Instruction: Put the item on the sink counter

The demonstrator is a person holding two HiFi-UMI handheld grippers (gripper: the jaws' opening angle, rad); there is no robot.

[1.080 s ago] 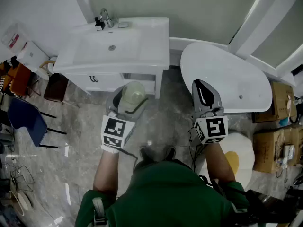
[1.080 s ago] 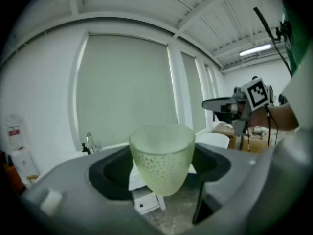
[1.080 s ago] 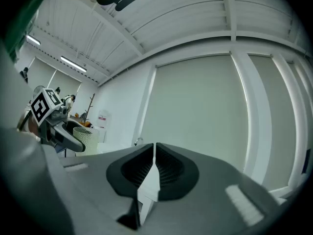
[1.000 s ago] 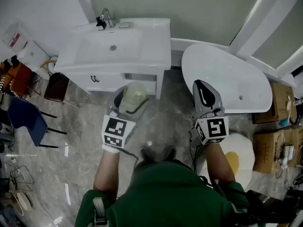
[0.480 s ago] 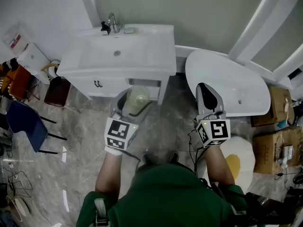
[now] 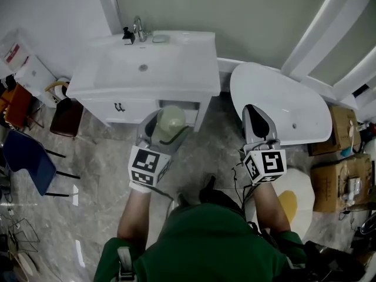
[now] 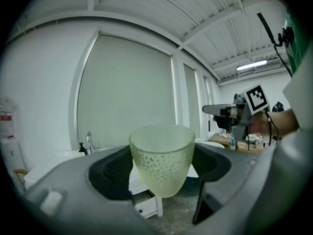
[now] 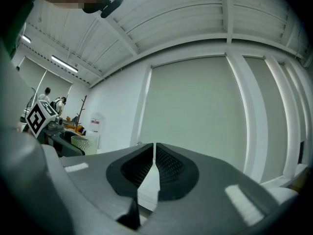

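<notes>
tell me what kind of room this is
Probably a bathroom, maybe a mock-up inside a workshop: a white sink counter with a faucet, what looks like a bathtub beside it, and cardboard boxes by the tub.

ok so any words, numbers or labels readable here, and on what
No text can be read.
Red label on the white unit by the left wall: too blurred to read.
Left marker cube, right marker cube: black-and-white square patterns, no legible characters.
</notes>
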